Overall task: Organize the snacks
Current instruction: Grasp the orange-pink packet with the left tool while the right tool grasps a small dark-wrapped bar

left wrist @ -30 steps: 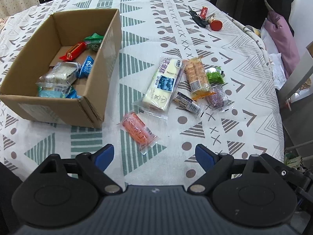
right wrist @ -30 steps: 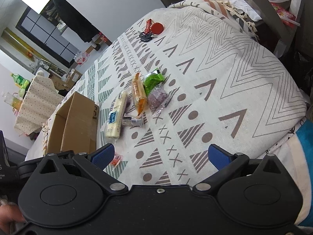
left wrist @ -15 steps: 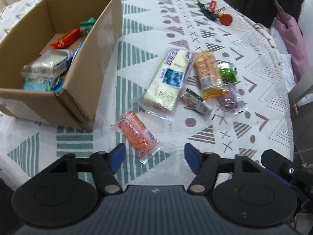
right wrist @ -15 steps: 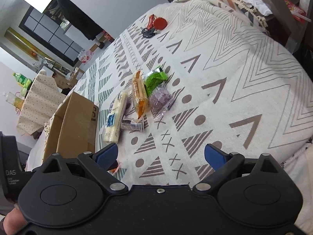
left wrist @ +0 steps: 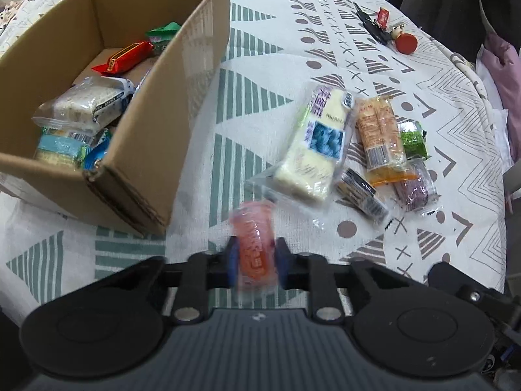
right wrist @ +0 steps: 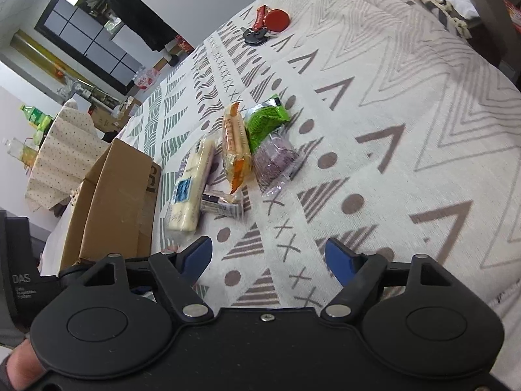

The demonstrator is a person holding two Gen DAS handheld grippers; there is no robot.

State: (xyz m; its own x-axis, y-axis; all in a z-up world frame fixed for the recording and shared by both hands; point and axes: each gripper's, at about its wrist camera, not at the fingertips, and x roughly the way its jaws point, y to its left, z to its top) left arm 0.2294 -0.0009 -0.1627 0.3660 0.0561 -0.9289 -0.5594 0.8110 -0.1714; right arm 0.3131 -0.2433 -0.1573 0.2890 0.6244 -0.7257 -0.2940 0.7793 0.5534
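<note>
Left wrist view: the left gripper [left wrist: 255, 258] has its jaws clamped on a pink snack [left wrist: 255, 244], blurred, which stands up between the two blue pads. Ahead of the jaws and to their left sits the box [left wrist: 182, 97], open on top, with a red bar [left wrist: 125, 57], a green packet [left wrist: 162, 31], a clear-wrapped cake [left wrist: 83, 101] and blue packs [left wrist: 65, 145] inside. Ahead and slightly right of the jaws, on the tablecloth [left wrist: 260, 75], lies a long white pack [left wrist: 314, 145]; a dark bar [left wrist: 359, 194] lies just beside its near end. Further right are an orange pack [left wrist: 379, 138], a green pack [left wrist: 413, 139] and a purple pack [left wrist: 415, 185], close together. Far ahead to the right lie keys [left wrist: 384, 31].

Right wrist view: the right gripper [right wrist: 269, 255] hovers over the tablecloth [right wrist: 407, 97] with its jaws wide apart and nothing between them. Ahead and left of the jaws stands the box [right wrist: 120, 195]. Straight ahead lie the white pack [right wrist: 190, 184], dark bar [right wrist: 221, 207], orange pack [right wrist: 236, 146], green pack [right wrist: 265, 120] and purple pack [right wrist: 276, 159]. The keys [right wrist: 263, 29] lie far ahead.
</note>
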